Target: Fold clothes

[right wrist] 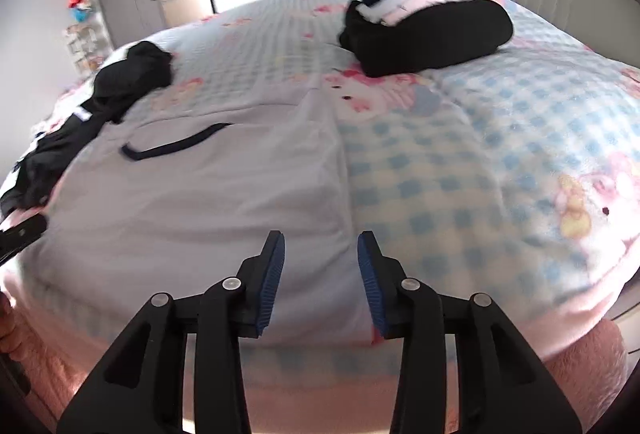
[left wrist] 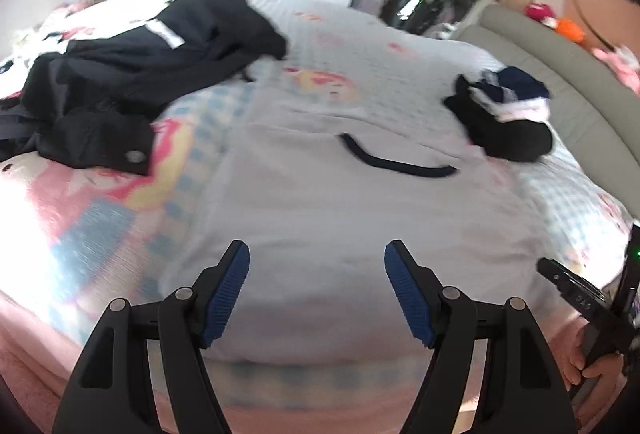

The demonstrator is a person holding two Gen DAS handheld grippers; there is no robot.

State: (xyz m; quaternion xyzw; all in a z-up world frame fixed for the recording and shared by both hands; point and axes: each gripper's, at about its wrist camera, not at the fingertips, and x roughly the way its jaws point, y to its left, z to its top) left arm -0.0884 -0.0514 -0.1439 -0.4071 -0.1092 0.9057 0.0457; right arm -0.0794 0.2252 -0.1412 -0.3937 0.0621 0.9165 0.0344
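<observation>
Blue-padded fingers (left wrist: 236,298) of the left gripper (left wrist: 317,254) are seen nearest the lens, spread wide with nothing between them, poised above the near hem of a pale shirt (left wrist: 340,218) that is laid flat on the bed (left wrist: 100,218). Its dark collar (left wrist: 396,164) is turned toward the far side.

Far left, a crumpled black garment (left wrist: 132,74) is heaped loosely, well apart from the shirt. In the middle, the shirt is spread with one side apparently already turned inward, its straight edge being visible in the right wrist view. Over that edge the right gripper (right wrist: 321,246) is held, its jaws parted more narrowly and likewise holding nothing. Far right, a stack of folded clothes (left wrist: 504,114) is set near the headboard (left wrist: 560,58).

Whether the shirt is midway through folding or only smoothed out cannot be settled from these views.

Several risks are judged likely. The thin cloth could be pinched together with the patterned blanket beneath, so both would be lifted. If only one layer of the turned-in side is caught, the fold could be dragged open. An uneven lift between the two grippers could leave the hem skewed. Both views are blurred, so edges may be misjudged.
</observation>
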